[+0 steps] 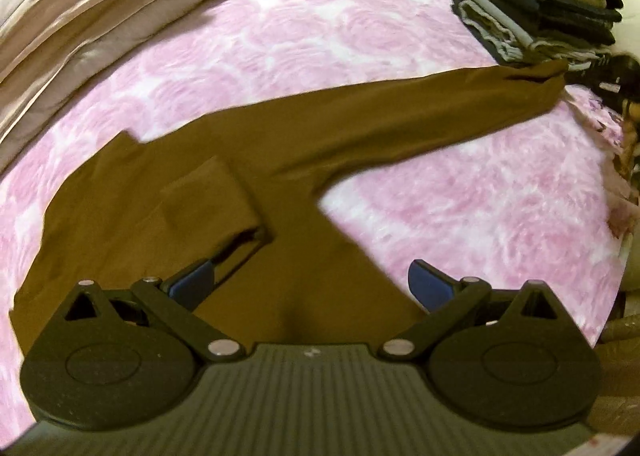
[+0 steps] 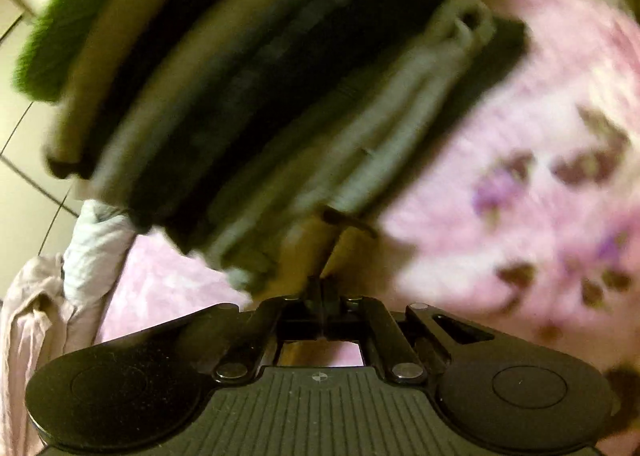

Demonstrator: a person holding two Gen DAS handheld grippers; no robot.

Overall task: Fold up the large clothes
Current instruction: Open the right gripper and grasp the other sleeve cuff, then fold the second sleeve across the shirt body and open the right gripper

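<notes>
Pink rose-patterned bedspread (image 1: 320, 40) carries our flat brown long-sleeved garment (image 1: 132, 224), one sleeve stretched toward the stack of folded clothes (image 1: 536, 8). Our left gripper (image 1: 312, 288) hangs wide and empty above it; our right gripper (image 2: 323, 288) is clamped on that brown sleeve end. Next, we judge, comes folding the sleeve inward.

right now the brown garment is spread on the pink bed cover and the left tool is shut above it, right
Not quite. The left tool is open, its blue fingers standing wide apart above the brown garment, as the left wrist view shows. The garment is indeed spread on the pink bed cover.
</notes>
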